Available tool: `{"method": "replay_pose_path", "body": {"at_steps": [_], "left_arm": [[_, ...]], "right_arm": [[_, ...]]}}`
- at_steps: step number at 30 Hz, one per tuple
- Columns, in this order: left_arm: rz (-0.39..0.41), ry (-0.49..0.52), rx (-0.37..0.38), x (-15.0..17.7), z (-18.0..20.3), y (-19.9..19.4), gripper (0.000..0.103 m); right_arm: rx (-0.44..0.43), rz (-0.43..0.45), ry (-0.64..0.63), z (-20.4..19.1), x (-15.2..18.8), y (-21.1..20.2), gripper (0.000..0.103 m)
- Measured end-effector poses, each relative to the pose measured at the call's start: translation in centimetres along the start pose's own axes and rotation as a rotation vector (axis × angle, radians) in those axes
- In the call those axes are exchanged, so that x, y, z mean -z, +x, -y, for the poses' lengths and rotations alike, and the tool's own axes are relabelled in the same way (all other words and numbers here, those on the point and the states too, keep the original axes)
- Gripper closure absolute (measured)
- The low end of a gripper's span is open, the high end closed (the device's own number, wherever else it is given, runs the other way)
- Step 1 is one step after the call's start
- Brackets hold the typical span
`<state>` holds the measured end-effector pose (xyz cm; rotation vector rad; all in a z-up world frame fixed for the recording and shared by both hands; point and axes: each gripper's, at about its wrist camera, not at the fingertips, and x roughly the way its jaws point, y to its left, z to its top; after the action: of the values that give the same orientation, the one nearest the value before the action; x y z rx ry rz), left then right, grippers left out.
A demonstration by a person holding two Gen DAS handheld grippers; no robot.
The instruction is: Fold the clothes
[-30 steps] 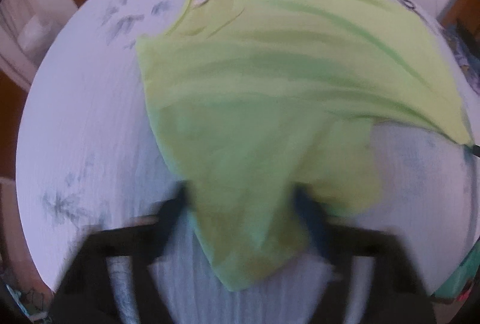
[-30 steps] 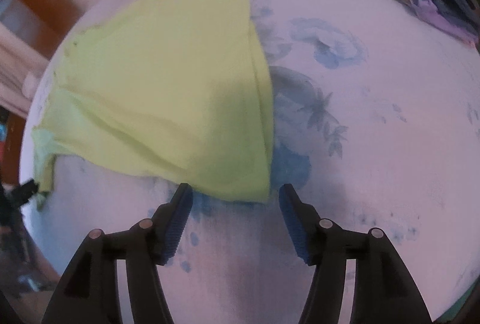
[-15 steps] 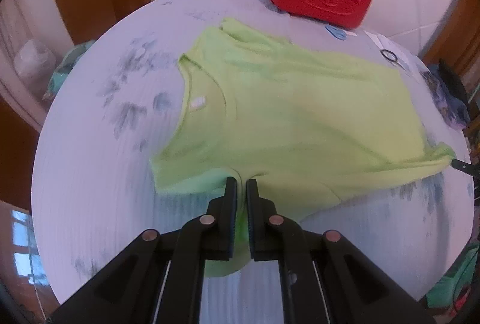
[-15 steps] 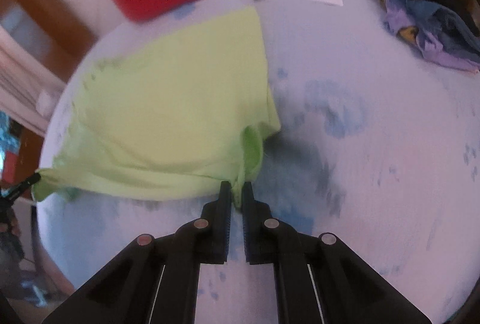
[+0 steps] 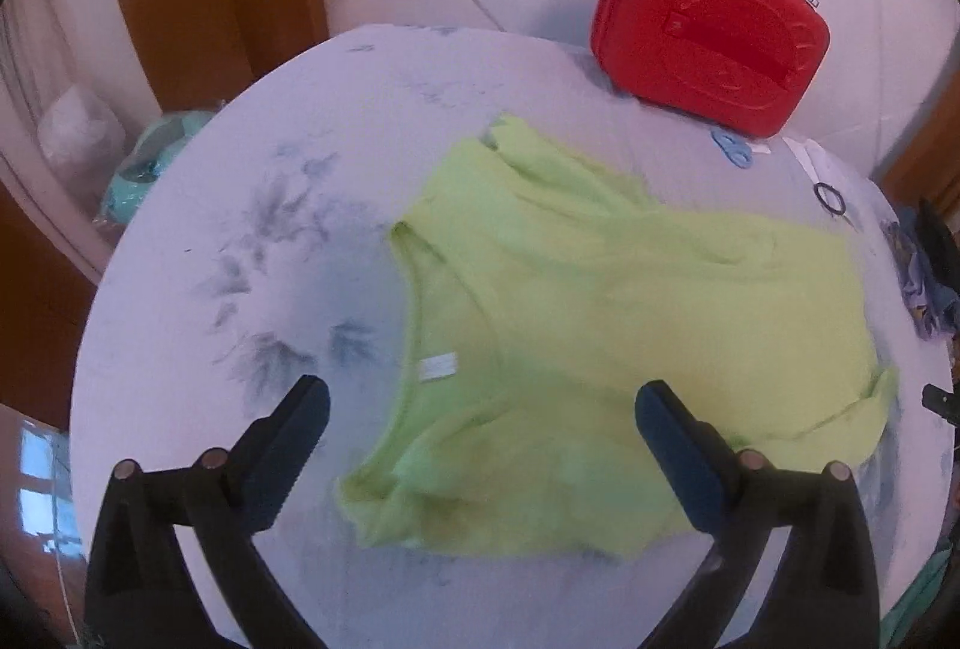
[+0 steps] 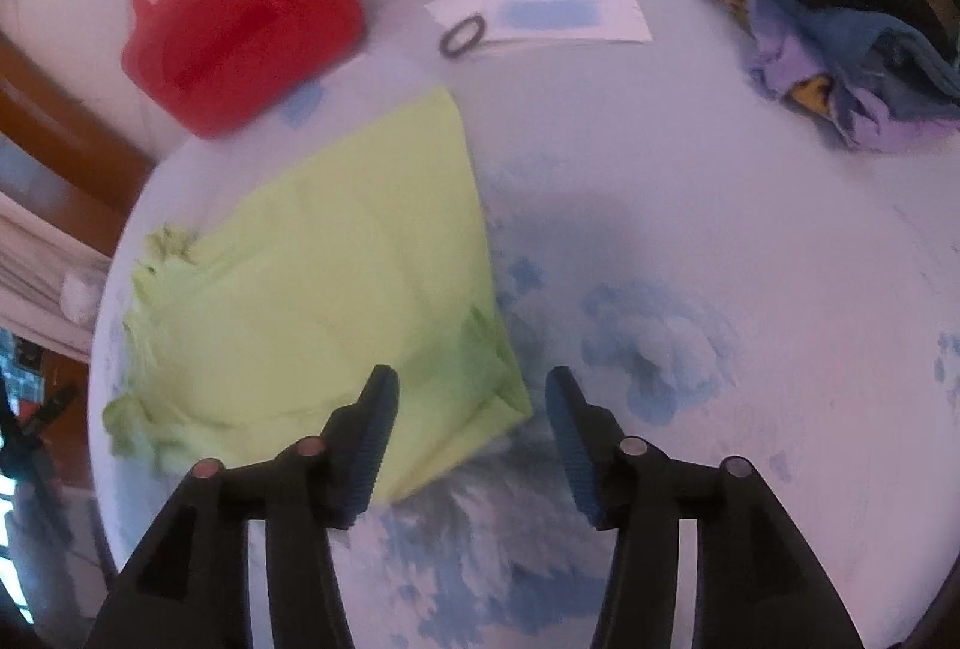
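Observation:
A lime-green T-shirt (image 5: pixel 600 325) lies spread on the round table with a pale floral cloth (image 5: pixel 198 349), its neckline and white label toward the left. My left gripper (image 5: pixel 480 409) hovers above the shirt's near shoulder, its jaws opening wide, with nothing pinched between the pads. In the right wrist view the same T-shirt (image 6: pixel 324 313) shows its hem corner near the fingers. My right gripper (image 6: pixel 471 397) hangs over that corner, jaws opening, the cloth lying loose below and not gripped.
A red hard case (image 5: pixel 708 30) stands at the table's far edge, also visible as the red case (image 6: pixel 240 12). A paper sheet (image 6: pixel 558 6) and a black ring (image 6: pixel 462 36) lie behind the shirt. A pile of dark and purple clothes (image 6: pixel 840 30) sits at the far right.
Both grippers closed on the shirt's edges half a second ago, then opened and let the cloth drop. Both hands have risen and drawn back, so the shirt now lies flatter on the table.

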<state>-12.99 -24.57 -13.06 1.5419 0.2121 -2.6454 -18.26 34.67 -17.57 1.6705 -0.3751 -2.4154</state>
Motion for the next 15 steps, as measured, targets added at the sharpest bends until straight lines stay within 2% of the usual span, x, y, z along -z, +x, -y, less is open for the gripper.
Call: {"method": "replay_pose_path", "body": {"at_steps": [6, 9, 15], "left_arm": [[-0.072, 0.044, -0.107, 4.7, -2.4, 2.1, 0.0], [-0.101, 0.042, -0.105, 6.2, -2.7, 3.5, 0.018], [-0.116, 0.007, -0.11, 7.3, -2.2, 5.8, 0.019]], "right_arm": [[-0.011, -0.039, 0.065, 1.9, 3.4, 0.5, 0.052], [-0.02, -0.059, 0.101, 2.3, 4.0, 1.3, 0.052], [-0.036, -0.05, 0.123, 1.0, 3.7, 2.6, 0.052]]}}
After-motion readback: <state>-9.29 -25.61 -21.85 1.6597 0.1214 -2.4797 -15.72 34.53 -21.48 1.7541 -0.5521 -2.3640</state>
